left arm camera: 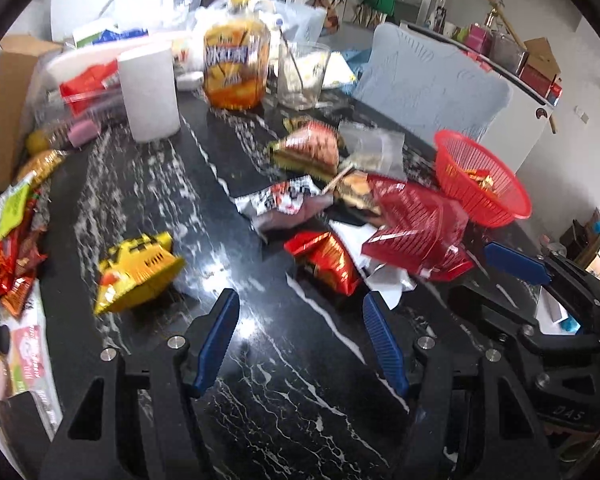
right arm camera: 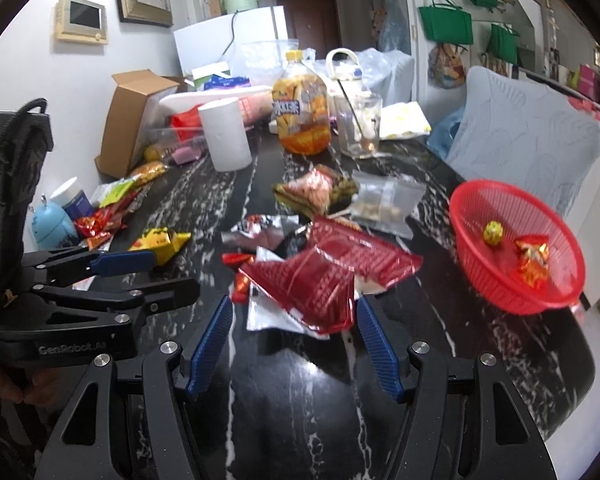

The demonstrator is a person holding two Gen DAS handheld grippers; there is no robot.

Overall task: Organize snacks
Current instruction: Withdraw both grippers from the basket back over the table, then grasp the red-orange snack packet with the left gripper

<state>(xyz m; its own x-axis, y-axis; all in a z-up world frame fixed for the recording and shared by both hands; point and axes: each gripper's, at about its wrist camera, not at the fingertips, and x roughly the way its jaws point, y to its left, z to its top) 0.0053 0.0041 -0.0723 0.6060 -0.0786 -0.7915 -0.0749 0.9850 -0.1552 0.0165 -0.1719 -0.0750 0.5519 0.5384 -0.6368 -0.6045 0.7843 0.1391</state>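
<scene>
Both tongs (left arm camera: 300,312) (right arm camera: 292,320) gape empty — red packets (right arm camera: 320,280) ahead, basket (right arm camera: 480,280) beside.

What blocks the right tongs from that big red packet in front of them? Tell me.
Nothing visible does. The right tongs stand open and empty above bare black table, with the big red packet lying just beyond their tips. Only smaller wrappers lie beside and under it.

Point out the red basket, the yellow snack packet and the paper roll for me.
red basket (right arm camera: 496,280), right wrist view, on its front wall.
yellow snack packet (left arm camera: 138,272), left wrist view, middle of the wrapper.
paper roll (right arm camera: 225,136), right wrist view, middle of its side.
</scene>
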